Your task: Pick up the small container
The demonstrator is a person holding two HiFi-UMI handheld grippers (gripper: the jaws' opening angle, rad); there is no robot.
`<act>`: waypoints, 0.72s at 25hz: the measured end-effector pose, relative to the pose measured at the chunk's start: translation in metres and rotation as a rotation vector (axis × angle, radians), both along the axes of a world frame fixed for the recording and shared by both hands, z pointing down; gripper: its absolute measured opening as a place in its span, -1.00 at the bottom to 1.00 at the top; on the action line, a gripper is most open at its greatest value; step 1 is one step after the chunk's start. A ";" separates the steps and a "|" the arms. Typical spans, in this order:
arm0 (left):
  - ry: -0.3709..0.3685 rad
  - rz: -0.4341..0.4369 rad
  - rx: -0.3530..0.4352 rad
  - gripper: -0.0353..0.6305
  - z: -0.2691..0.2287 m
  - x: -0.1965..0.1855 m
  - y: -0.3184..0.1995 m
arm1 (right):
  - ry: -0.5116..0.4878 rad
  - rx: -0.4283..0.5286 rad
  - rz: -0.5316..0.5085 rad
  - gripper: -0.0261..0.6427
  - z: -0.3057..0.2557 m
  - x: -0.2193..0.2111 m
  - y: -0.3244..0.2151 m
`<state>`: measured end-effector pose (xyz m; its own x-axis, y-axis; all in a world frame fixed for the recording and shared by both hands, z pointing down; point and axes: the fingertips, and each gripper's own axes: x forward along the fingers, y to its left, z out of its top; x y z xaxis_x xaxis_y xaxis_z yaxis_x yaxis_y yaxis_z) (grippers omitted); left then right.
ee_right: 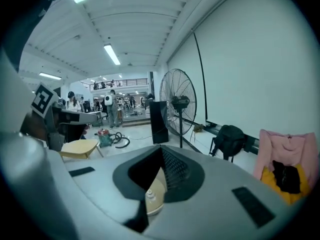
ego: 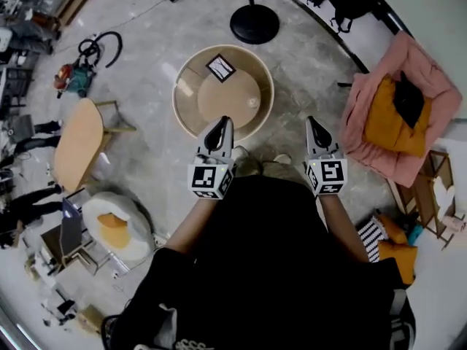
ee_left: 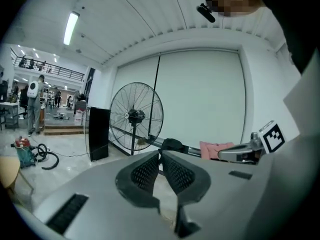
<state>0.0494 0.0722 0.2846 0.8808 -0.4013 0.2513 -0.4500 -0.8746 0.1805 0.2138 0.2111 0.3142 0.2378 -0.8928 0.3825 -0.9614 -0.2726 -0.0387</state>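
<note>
The small container [ego: 252, 102] is a pale little pot standing on the round wooden table [ego: 191, 115], right of the table's middle. In the right gripper view it shows as a small cream pot [ee_right: 151, 196] through the gap under the jaws. My left gripper [ego: 224, 121] hangs over the table's near edge, shut and empty. My right gripper [ego: 312, 121] is level with it, just off the table's right rim, and it is also shut with nothing held. In each gripper view the jaws meet at the tips: left gripper [ee_left: 160, 152], right gripper [ee_right: 161, 147].
A black-framed card [ego: 220, 67] lies at the table's far side. A standing fan's base [ego: 254, 24] is beyond the table. A wooden chair [ego: 76, 143] stands at left. A pink seat with an orange cushion [ego: 394, 111] is at right, and a vacuum cleaner [ego: 73, 76] far left.
</note>
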 end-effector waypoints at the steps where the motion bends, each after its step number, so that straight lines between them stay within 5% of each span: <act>1: 0.011 -0.013 -0.009 -0.78 0.003 -0.002 -0.005 | 0.012 -0.004 -0.019 -0.88 0.000 -0.003 -0.008; 11: 0.085 -0.072 -0.092 -0.78 0.027 -0.046 -0.044 | 0.072 -0.083 -0.096 -0.88 -0.018 -0.039 -0.064; 18: 0.039 -0.119 -0.100 -0.78 0.067 -0.048 -0.065 | 0.032 -0.118 -0.234 -0.87 -0.003 -0.050 -0.106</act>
<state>0.0018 0.0076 0.3517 0.8386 -0.4778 0.2617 -0.5401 -0.7924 0.2836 0.1634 0.1053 0.3111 0.0441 -0.8745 0.4830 -0.9990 -0.0437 0.0120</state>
